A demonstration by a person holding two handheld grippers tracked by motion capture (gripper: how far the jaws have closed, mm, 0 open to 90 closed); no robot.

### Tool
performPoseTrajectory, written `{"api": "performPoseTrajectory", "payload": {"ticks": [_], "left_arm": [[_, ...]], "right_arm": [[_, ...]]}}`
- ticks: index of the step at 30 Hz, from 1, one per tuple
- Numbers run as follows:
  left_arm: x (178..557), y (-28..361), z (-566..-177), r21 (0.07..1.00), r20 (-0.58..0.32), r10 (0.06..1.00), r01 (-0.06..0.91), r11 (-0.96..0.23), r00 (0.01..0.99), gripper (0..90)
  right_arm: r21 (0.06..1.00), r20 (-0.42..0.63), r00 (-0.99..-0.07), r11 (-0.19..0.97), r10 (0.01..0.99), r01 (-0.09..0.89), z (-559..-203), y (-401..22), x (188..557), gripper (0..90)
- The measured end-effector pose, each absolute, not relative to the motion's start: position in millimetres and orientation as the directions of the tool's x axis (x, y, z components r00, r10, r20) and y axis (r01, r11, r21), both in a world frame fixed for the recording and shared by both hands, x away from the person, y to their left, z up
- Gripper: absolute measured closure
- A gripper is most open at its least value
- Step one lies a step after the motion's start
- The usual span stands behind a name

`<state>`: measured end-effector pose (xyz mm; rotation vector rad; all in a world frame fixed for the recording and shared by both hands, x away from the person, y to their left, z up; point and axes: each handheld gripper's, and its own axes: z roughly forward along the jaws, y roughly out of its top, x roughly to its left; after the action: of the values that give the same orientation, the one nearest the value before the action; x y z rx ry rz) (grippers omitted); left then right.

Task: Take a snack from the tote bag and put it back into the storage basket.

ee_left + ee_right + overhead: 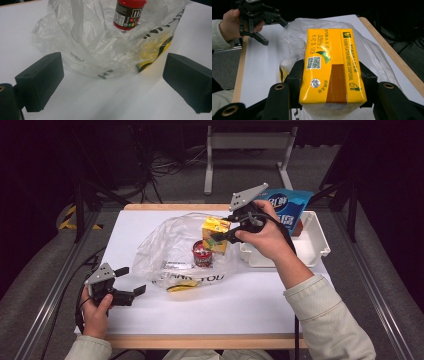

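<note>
Nearest to me, at the front left of the white table (200, 310), my left gripper (131, 281) rests low on the surface, held in my left hand (95, 312). Its two black jaws stand wide apart with nothing between them, aimed at the near edge of a crumpled clear plastic bag (100, 50). The bag lies just beyond those jaws, apart from them, and black lettering and a yellow patch show along its front.

A little farther in, a small red-lidded candy tub (129, 13) stands upright inside the bag.

Just behind the tub, my right gripper (329, 75) holds a yellow drink carton (332, 67) above the bag. The jaws press on the carton's two long sides, about half open around its width. In the right gripper view the carton's printed top faces up, showing a round foil straw hole and a square code. My right hand (267, 237) wraps the gripper's handle, with the pale sleeve (325, 315) trailing back toward the near right edge.

Beyond and to the right of the carton, a shallow white tray (320, 245) sits on the table's right side. A blue snack packet (290, 207) leans in the tray's far end.
</note>
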<state>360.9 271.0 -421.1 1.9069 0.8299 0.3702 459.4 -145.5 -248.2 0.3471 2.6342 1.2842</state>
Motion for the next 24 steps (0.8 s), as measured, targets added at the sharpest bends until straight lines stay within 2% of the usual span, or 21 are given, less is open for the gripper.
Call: {"api": "performPoseTrajectory", "payload": {"ticks": [24], "left_arm": [[362,270,-422,0.875,-0.098,0.687,0.392,-0.285,0.72,3.8]], "right_arm": [[0.804,-0.069,-0.909,0.563,0.41,0.193,-245,-217,472,51.5]]}}
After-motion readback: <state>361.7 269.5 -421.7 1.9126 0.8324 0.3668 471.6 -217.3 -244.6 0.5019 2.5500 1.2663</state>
